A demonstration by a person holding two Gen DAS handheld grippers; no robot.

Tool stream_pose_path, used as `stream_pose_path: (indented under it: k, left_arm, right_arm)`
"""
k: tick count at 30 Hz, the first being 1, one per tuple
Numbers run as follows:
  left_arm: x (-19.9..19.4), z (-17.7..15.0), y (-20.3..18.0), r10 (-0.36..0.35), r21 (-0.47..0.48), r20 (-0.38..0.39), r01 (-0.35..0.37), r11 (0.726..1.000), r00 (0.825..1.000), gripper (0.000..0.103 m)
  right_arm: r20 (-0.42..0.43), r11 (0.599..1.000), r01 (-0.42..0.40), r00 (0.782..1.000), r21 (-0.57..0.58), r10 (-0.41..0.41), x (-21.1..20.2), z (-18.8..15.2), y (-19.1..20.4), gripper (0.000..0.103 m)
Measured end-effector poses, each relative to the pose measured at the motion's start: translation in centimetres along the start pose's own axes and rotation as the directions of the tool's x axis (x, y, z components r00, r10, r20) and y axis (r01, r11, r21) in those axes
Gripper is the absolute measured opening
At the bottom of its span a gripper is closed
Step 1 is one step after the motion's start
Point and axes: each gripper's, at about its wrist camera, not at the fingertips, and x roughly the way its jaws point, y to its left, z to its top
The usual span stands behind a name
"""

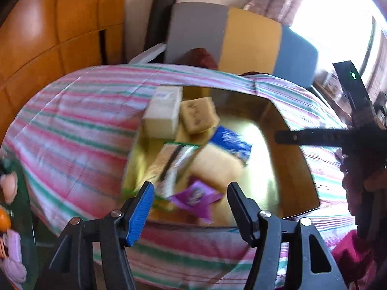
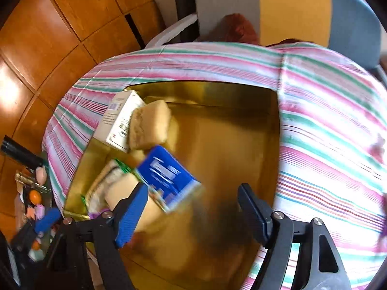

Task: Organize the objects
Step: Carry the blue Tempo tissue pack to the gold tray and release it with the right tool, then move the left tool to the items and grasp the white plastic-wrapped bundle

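Both grippers hang over the gold tray [image 2: 217,91], and neither holds anything: the left gripper [image 1: 191,191] has its fingers well apart above the purple sachet [image 1: 196,197], and the right gripper [image 2: 193,193] is spread just as wide beside the blue packet [image 2: 169,176].

The packets are heaped in the tray's left half: a white carton [image 1: 163,111], a tan wrapped block [image 1: 198,114] leaning on it, a green-edged packet [image 1: 174,166] and others overlapping. From where I stand, that pile looks ready to slide. Closing on the slick blue packet at its tilted corner could flick it out or topple its neighbours.

The tray lies on a striped quilt [image 2: 326,111], a soft base I'd expect to let it tip under a push. Behind it, wooden cabinet panels [image 1: 48,24], a grey, yellow and blue headboard [image 1: 249,38] and a bright curtained window [image 1: 338,4].
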Motion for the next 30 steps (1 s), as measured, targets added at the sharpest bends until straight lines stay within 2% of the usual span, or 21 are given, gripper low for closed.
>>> stream_pose_path:
  k: [5, 10, 13, 14, 18, 20, 23, 26, 30]
  left_arm:
    - [0.0, 2.3, -4.5, -0.083, 0.098, 0.01, 0.081, 0.992, 0.997, 0.061]
    - [0.8, 5.2, -10.6, -0.198, 0.196, -0.018, 0.198, 0.96, 0.98, 0.061]
    - [2.5, 7.0, -14.7, -0.272, 0.213, -0.079, 0.283, 0.935, 0.959, 0.061]
    - [3.3, 7.7, -16.2, -0.3, 0.203, -0.112, 0.318, 0.926, 0.947, 0.061]
    - [6.6, 9.8, -22.0, -0.377, 0.183, -0.196, 0.411, 0.893, 0.905, 0.061]
    - [8.2, 10.5, -25.0, -0.385, 0.196, -0.218, 0.426, 0.883, 0.897, 0.061]
    - [11.3, 11.2, -29.0, -0.419, 0.176, -0.268, 0.471, 0.864, 0.868, 0.061]
    - [14.3, 11.9, -32.5, -0.421, 0.16, -0.296, 0.478, 0.864, 0.858, 0.061]
    - [18.1, 12.7, -36.5, -0.414, 0.151, -0.319, 0.477, 0.866, 0.853, 0.064]
  right_arm:
    - [0.049, 0.997, 0.056, 0.997, 0.06, -0.059, -3.8, -2.5, -5.2, 0.077]
    - [0.083, 0.977, 0.117, 0.987, 0.18, -0.134, -7.7, -5.2, -12.2, 0.077]
    - [0.103, 0.95, 0.156, 0.977, 0.269, -0.189, -10.2, -7.1, -17.1, 0.077]
    - [0.112, 0.937, 0.175, 0.97, 0.303, -0.217, -11.2, -7.8, -18.9, 0.077]
    - [0.154, 0.871, 0.223, 0.936, 0.438, -0.317, -14.9, -10.1, -25.7, 0.078]
    - [0.173, 0.828, 0.24, 0.913, 0.506, -0.37, -16.5, -11.2, -29.0, 0.078]
    - [0.204, 0.765, 0.215, 0.888, 0.608, -0.411, -18.4, -12.6, -33.2, 0.079]
    - [0.262, 0.713, 0.132, 0.871, 0.689, -0.415, -19.4, -14.2, -36.2, 0.079]
    - [0.288, 0.674, 0.041, 0.884, 0.737, -0.369, -19.0, -15.3, -38.2, 0.079]
